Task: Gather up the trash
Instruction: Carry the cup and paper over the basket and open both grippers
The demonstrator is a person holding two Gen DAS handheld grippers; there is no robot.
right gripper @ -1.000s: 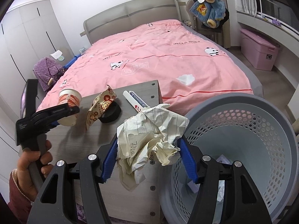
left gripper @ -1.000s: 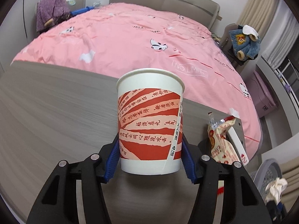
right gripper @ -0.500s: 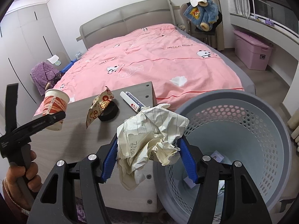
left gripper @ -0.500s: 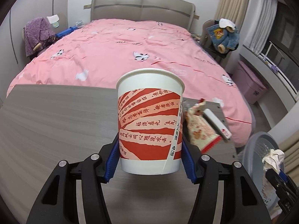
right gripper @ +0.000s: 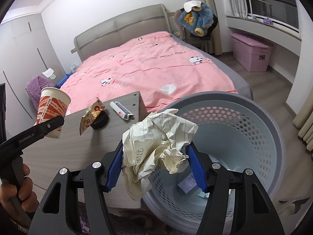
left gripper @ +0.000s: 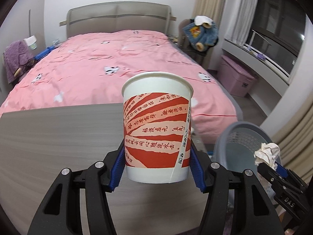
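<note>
My left gripper [left gripper: 157,171] is shut on a red and white paper cup [left gripper: 157,129], held upright above the wooden desk [left gripper: 58,137]. From the right wrist view the same cup [right gripper: 51,111] hangs over the desk's left part in the left gripper [right gripper: 52,126]. My right gripper [right gripper: 155,165] is shut on a crumpled ball of lined paper [right gripper: 158,146], at the left rim of the grey laundry-style basket [right gripper: 264,137]. In the left wrist view the paper ball [left gripper: 267,153] shows over the basket [left gripper: 244,139].
On the desk [right gripper: 78,148] lie a snack wrapper [right gripper: 92,115], a black roll [right gripper: 100,121] and a white tube [right gripper: 121,110]. Scraps lie in the basket's bottom. A pink bed [right gripper: 152,68], a pink storage box [right gripper: 252,51] and a chair with a blue jacket [right gripper: 197,22] stand beyond.
The left gripper has carried the cup up and to the right, toward the basket, and rolled level. The right gripper with the paper ball has shifted right, further over the basket.
</note>
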